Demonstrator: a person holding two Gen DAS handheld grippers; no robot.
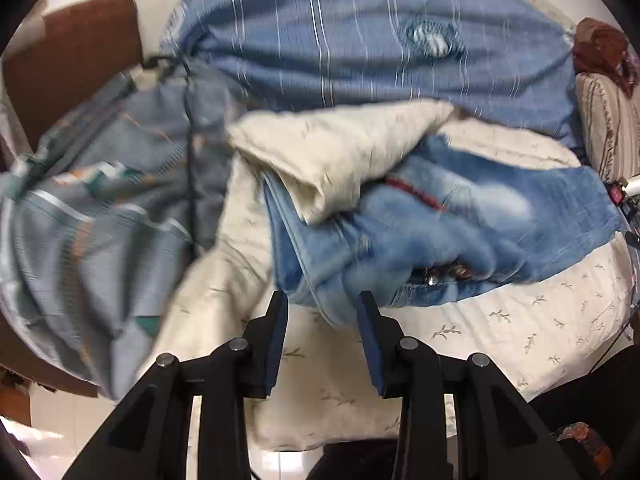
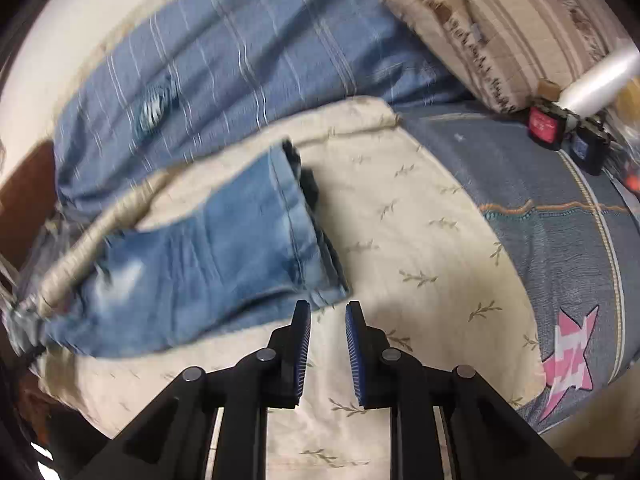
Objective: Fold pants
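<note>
Jaws: both grippers, left (image 1: 323, 300) and right (image 2: 328, 310), are standing apart, gripping nothing.
Jeans (image 1: 460, 236): lying bunched on the cream bedspread (image 2: 420, 240) near the bed's front edge.
Progress: looking barely begun; legs are still needing straightening and folding.

Two wrist views, close above the bed — jeans (image 1: 460, 224) (image 2: 224, 248) and cream sheet (image 1: 500, 332) (image 2: 420, 240) shared.

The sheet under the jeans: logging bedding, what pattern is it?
Cream sheet with small olive leaf sprigs, clearest in the right wrist view.
</note>
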